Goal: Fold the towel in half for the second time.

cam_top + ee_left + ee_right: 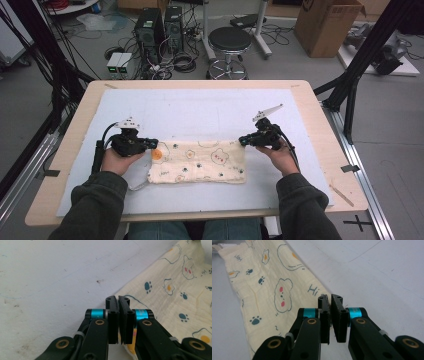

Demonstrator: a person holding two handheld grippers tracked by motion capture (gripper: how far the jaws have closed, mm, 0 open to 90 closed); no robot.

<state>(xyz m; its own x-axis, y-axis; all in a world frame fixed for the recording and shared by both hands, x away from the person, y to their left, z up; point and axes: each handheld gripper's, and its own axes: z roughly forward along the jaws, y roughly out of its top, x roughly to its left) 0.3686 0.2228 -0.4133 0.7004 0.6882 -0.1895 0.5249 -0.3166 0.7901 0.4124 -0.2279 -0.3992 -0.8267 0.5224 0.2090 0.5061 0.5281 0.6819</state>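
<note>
A cream cloth (200, 162) printed with bears, paw prints and eggs lies folded into a flat rectangle on the white mat (200, 110). My left gripper (156, 145) is at its far left corner. In the left gripper view the jaws (118, 298) are shut, and the cloth (175, 290) edge runs in between their tips. My right gripper (242, 141) is at the far right corner. Its jaws (330, 297) are shut on the tip of that corner, with the cloth (267, 290) spreading away to the left. Both hands rest low on the mat.
The mat covers most of the wooden table (310, 90). Past its far edge, on the floor, stand a black stool (229, 40), computer towers (150, 27) with cables, and a cardboard box (327, 25). Black frame posts (360, 65) rise at both sides.
</note>
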